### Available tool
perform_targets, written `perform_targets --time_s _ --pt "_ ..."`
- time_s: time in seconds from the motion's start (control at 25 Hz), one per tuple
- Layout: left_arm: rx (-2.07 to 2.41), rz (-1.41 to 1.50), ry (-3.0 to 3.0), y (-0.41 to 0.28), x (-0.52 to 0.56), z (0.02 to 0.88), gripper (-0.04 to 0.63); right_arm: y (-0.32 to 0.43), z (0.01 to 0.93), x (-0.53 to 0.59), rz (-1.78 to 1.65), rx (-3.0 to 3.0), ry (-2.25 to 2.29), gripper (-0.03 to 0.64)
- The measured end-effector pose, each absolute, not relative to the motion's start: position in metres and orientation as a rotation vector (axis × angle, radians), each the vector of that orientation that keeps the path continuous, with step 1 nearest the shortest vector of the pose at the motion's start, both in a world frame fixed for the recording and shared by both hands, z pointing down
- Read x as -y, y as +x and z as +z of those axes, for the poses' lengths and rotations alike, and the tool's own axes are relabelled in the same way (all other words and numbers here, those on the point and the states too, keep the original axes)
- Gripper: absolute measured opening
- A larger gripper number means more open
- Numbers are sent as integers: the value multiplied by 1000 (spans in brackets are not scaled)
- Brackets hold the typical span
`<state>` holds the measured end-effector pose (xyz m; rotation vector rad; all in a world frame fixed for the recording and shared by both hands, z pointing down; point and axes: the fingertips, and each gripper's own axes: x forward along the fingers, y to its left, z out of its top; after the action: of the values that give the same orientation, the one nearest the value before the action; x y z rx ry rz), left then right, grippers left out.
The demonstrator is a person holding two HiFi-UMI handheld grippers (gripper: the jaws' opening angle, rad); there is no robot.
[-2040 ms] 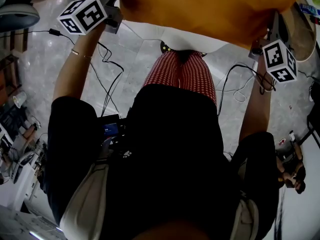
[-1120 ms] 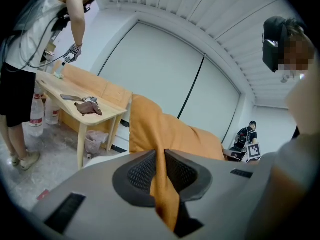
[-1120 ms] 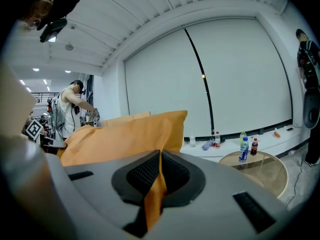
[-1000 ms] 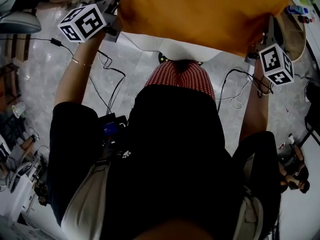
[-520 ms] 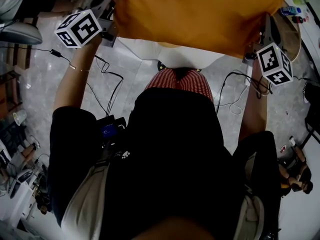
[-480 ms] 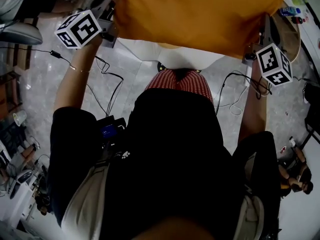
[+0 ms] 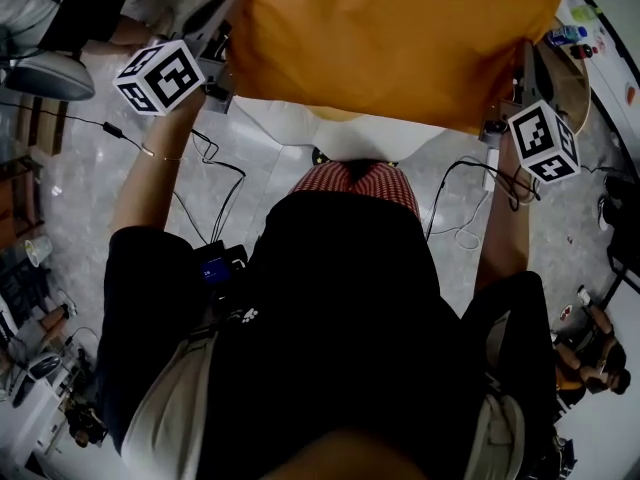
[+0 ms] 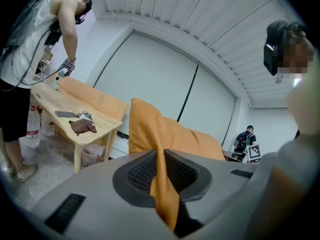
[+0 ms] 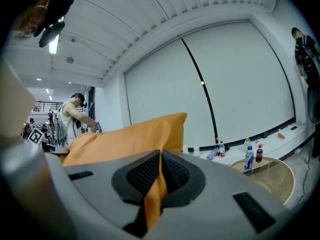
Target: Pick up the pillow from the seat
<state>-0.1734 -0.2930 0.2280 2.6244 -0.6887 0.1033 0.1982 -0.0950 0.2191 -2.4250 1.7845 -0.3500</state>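
Observation:
A large orange pillow (image 7: 390, 38) hangs stretched between my two grippers, above the white seat (image 7: 330, 133). My left gripper (image 7: 222, 40) is shut on the pillow's left edge, and orange cloth is pinched between its pads (image 8: 142, 171). My right gripper (image 7: 518, 73) is shut on the right edge, a fold of the same cloth clamped between its pads (image 9: 175, 176). In the left gripper view the pillow (image 8: 165, 134) runs away to the right. In the right gripper view the pillow (image 9: 130, 136) runs to the left. Both grippers point about level.
A round table (image 7: 572, 73) with bottles (image 9: 248, 157) stands at the right. Cables (image 7: 215, 178) trail over the marble floor. To the left a person (image 8: 30, 59) bends over a wooden table (image 8: 75, 121). Clutter lines the left floor edge.
Both grippers have risen together with the pillow held between them. The pillow now hangs higher over the white seat, and more of the seat shows beneath it.

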Motion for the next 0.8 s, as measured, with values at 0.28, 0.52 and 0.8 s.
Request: perform_targets --time_s 0.28,0.52,0.8 --pt "679 66 2622 -174 291 222 60 198 204 91 -299 -1779 -2390 28" --pt "689 2 2658 -170 287 192 60 201 182 84 -253 -1777 -2364 28" --pt "679 -42 2663 -168 281 170 58 202 165 76 -257 -1781 -2346 28"
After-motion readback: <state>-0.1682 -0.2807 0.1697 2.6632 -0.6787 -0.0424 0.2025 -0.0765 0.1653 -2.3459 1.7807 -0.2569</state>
